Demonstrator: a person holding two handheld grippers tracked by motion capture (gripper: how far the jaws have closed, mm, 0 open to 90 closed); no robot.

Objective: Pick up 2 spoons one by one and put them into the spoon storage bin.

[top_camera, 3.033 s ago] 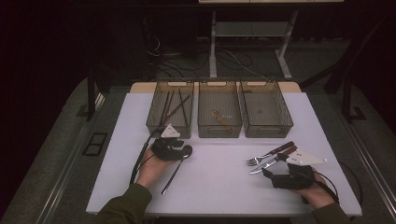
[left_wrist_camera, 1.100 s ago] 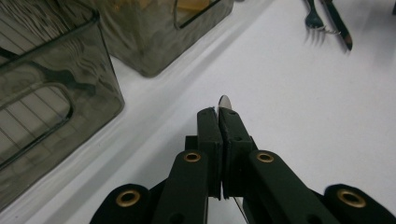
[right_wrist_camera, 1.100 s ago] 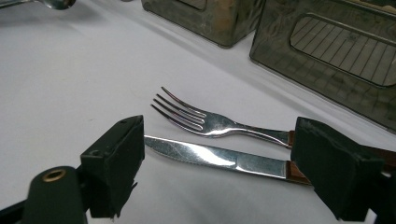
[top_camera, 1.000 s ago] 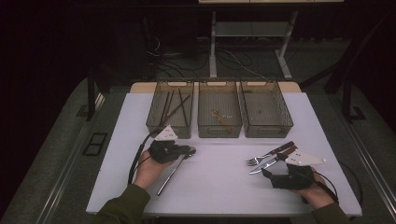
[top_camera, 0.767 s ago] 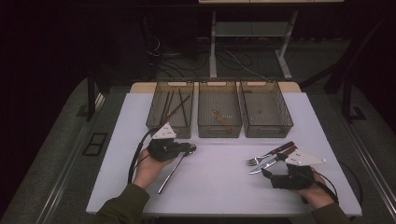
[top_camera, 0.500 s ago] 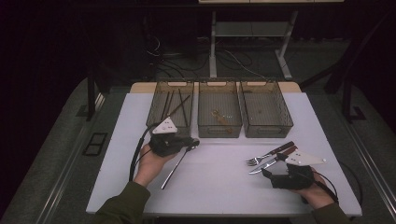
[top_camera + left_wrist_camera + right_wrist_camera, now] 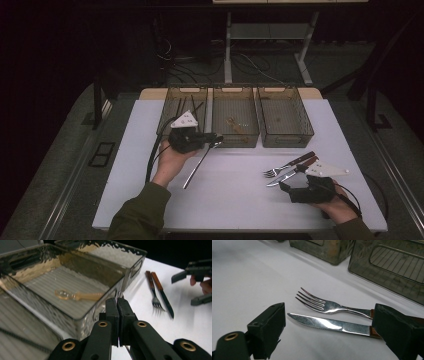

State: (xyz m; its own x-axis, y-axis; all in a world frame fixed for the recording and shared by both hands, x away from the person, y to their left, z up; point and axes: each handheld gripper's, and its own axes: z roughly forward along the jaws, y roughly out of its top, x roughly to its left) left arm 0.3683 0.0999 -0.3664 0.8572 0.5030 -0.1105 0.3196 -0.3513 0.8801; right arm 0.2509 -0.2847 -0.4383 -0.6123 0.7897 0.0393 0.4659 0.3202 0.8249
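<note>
**Spoon lifted toward the middle bin; knife and fork wait**

Observed from the high view: the left claw [image 7: 212, 140], left of centre of the frame, is pressed together on the bowl end of a long silver metal spoon [image 7: 197, 165]. The handle hangs down and toward the lower left, its far end at or just above the white tabletop [image 7: 235, 200]; contact cannot be told. In the left gripper view the jaws stand closed with a sliver of metal [image 7: 119, 294] showing between their tips.

Three smoky translucent plastic bins sit in a row across the upper middle. The left bin [image 7: 170, 117] holds dark thin sticks. The middle bin [image 7: 235, 92] holds a pale amber plastic utensil [image 7: 77, 295], and the claw hovers just before this bin's near wall. The right bin [image 7: 305, 120] looks nearly bare.

The right claw [image 7: 327, 330] rests at lower right, spread, and its jaws have just been opening further. A steel knife with a brown handle [image 7: 329, 325] lies between them, unpinched, with a matching steel fork [image 7: 324, 305] just beside it, both flat on the tabletop.

Judgement: the step in hand is carrying the spoon to a bin, probably the middle one. The next move calls for raising the dangling handle clear of the bin's rim, bringing it over the cavity, then releasing. The right claw seems set for the knife next.
</note>
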